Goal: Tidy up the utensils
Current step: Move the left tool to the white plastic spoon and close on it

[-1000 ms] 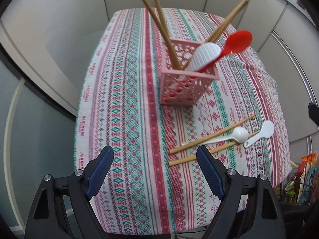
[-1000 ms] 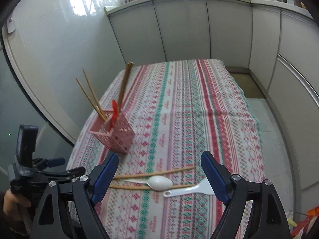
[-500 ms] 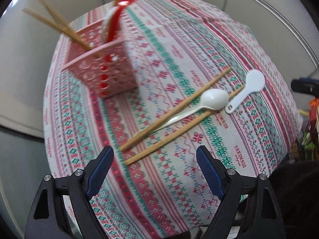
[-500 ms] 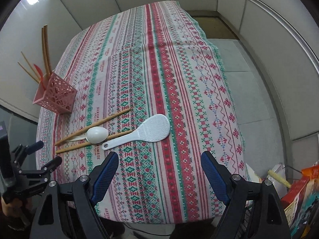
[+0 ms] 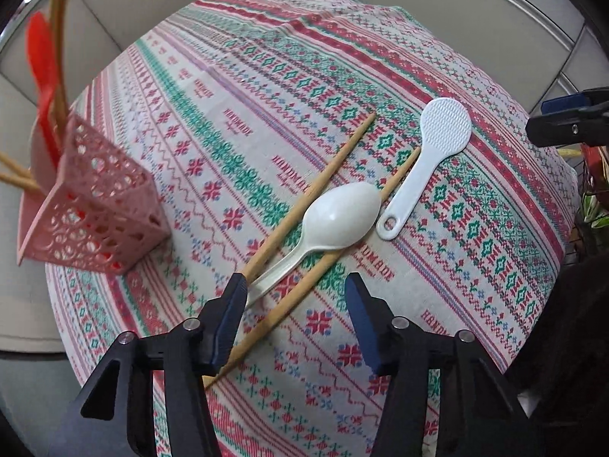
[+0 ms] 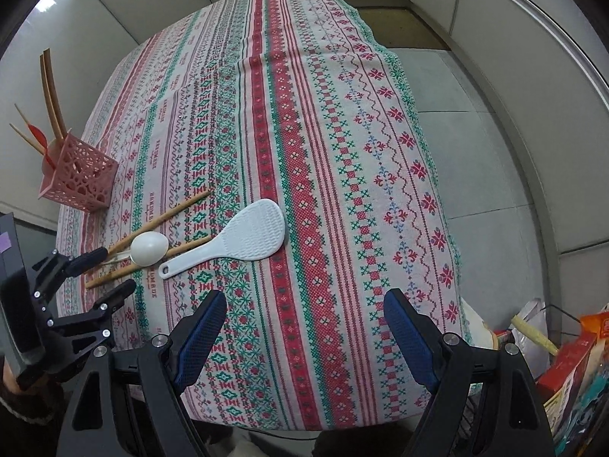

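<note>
Two loose wooden chopsticks [image 5: 319,182] lie on the patterned tablecloth with a white spoon [image 5: 342,213] resting across them. Just right of these lies a white rice paddle [image 5: 430,152]. My left gripper [image 5: 295,285] points down over their near ends. Its jaws are closing, with the lower chopstick [image 5: 289,301] and the spoon handle between them; the pads do not press on them. A pink lattice basket [image 5: 95,221] at the left holds a red spoon [image 5: 42,72] and more chopsticks. My right gripper [image 6: 304,299] stands open and empty, nearer the front edge than the paddle [image 6: 243,240].
The tablecloth [image 6: 304,114] hangs over the table's front edge. Snack boxes and bags [image 6: 571,361] sit on the floor at the lower right. Cabinet fronts ring the table. A hand [image 6: 11,392] holds the left gripper [image 6: 108,276] at the lower left.
My left gripper has dropped toward the loose chopsticks and spoon, rolled, and its jaws have narrowed around them. My right gripper has sunk lower over the table's front, still wide.
</note>
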A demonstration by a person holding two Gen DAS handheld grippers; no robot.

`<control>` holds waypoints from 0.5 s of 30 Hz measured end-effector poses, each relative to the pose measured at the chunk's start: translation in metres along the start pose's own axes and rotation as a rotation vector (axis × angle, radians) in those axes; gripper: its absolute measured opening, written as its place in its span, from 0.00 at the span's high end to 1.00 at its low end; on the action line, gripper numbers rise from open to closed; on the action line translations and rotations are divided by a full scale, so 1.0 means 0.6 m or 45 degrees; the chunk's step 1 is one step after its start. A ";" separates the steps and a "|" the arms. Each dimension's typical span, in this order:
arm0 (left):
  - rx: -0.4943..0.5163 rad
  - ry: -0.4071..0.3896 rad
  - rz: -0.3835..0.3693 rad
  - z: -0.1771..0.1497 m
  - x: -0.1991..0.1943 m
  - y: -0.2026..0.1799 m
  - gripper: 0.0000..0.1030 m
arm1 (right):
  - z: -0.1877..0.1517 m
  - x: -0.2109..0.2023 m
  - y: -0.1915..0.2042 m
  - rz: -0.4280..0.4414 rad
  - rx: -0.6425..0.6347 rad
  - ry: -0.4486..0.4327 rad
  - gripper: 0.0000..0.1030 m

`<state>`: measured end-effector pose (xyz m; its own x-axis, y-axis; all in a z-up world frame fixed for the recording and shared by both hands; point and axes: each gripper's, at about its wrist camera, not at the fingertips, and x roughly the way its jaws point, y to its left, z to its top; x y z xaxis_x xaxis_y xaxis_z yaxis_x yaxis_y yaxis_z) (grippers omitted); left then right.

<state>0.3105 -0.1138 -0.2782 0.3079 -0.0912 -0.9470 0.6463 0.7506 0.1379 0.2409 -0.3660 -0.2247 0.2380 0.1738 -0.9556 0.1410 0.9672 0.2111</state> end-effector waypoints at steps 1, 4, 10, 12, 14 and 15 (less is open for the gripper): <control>0.014 -0.006 -0.005 0.003 0.002 -0.003 0.49 | 0.000 0.002 0.001 0.002 -0.007 0.008 0.17; 0.057 -0.027 -0.030 0.015 0.007 -0.012 0.50 | 0.002 0.004 0.004 0.015 -0.021 0.012 0.17; 0.109 -0.056 -0.065 0.037 0.014 -0.035 0.54 | 0.010 0.002 0.003 0.033 -0.017 0.009 0.17; 0.129 -0.057 -0.072 0.042 0.015 -0.042 0.55 | 0.013 0.002 0.000 0.035 -0.007 0.008 0.17; 0.135 -0.052 -0.074 0.046 0.015 -0.046 0.58 | 0.016 0.003 -0.004 0.032 0.003 0.010 0.17; 0.134 -0.051 -0.073 0.046 0.013 -0.048 0.60 | 0.017 0.005 -0.006 0.029 0.008 0.012 0.17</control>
<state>0.3135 -0.1540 -0.2816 0.2946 -0.1601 -0.9421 0.7329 0.6706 0.1152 0.2507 -0.3710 -0.2260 0.2322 0.1978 -0.9523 0.1416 0.9618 0.2343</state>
